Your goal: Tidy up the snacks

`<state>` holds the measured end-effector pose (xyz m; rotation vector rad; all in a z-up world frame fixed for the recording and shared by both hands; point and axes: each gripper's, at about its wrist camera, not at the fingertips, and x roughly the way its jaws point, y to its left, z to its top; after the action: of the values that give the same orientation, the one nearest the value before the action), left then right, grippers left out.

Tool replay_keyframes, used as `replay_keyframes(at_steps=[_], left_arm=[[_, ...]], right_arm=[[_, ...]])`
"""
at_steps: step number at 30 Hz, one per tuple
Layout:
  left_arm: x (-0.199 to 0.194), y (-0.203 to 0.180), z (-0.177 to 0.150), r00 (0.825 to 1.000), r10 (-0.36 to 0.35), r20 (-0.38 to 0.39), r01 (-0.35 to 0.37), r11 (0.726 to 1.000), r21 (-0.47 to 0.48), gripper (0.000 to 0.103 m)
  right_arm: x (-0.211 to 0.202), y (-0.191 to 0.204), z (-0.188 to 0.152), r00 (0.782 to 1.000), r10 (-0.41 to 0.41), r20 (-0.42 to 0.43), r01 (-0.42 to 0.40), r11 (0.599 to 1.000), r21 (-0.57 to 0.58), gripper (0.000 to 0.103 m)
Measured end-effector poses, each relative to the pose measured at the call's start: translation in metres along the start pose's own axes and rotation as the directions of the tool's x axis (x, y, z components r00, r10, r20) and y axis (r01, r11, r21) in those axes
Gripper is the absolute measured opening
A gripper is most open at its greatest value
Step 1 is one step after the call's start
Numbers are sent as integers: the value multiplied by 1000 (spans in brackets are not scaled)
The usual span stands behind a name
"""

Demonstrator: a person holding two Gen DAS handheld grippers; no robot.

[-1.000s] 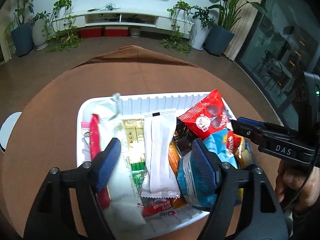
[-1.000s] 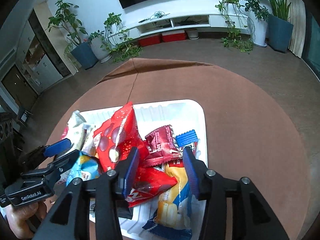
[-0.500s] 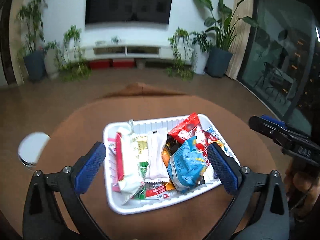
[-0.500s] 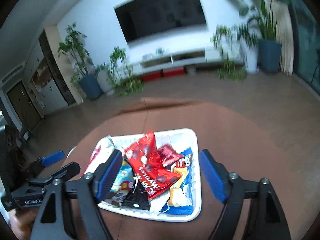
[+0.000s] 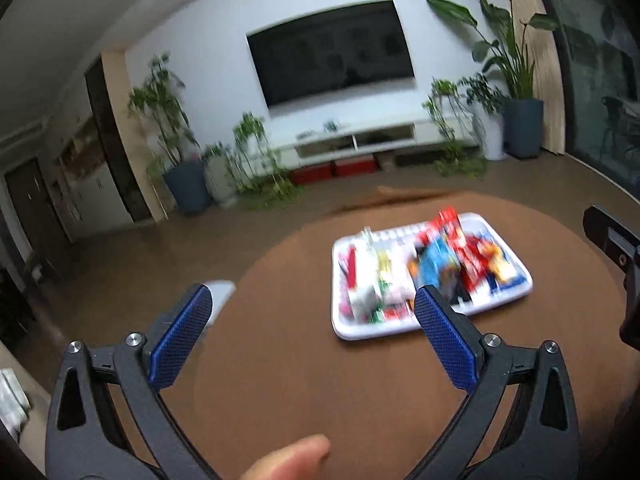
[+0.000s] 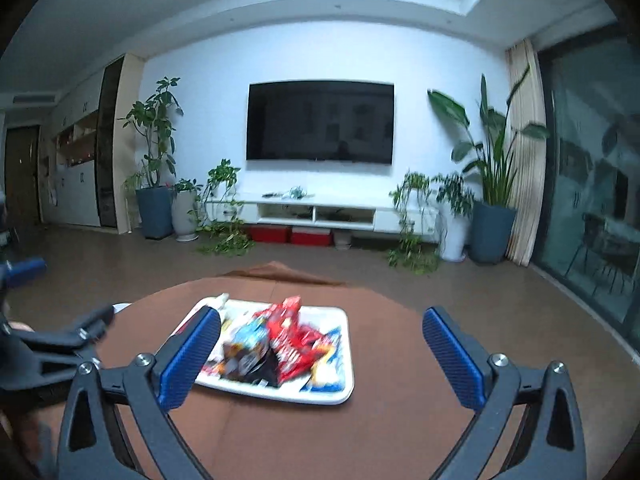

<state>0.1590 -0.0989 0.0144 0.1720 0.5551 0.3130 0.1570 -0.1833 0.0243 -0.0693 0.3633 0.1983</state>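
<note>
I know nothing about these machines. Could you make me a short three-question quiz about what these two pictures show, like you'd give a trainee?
1. True or false: the left claw is carrying a snack packet.
2. Where do the snacks lie? A) scattered over the brown table B) piled in the white tray C) on the TV shelf
3. Fill in: the right claw has ____ between its blue pads.

Key:
1. False; it is wide open and empty.
2. B; the tray sits on the brown table.
3. Nothing; its jaws are opening, and the snacks lie in the tray beyond them.
</note>
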Motion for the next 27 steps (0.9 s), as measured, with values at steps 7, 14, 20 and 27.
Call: replay_keyframes(at_steps=[7, 14, 20, 27], left_arm=[[-13, 7, -53, 984, -128, -123, 119, 990, -81, 103], [-23, 4, -85, 963, -204, -176, 181, 974, -138, 103], [-23, -1, -88, 958, -217, -188, 192, 971, -142, 103], [-18, 4, -87, 951, -233, -202, 202, 966, -164, 103]], right_arm=[[-40, -1, -41, 995, 31, -91, -19, 991, 130, 103], [-64, 18, -79, 991, 17, -132, -2, 993, 114, 103], [-66, 24, -92, 984, 20, -176, -1, 994, 111, 103], [-71, 26, -92, 985, -2, -172, 18, 996, 92, 103]])
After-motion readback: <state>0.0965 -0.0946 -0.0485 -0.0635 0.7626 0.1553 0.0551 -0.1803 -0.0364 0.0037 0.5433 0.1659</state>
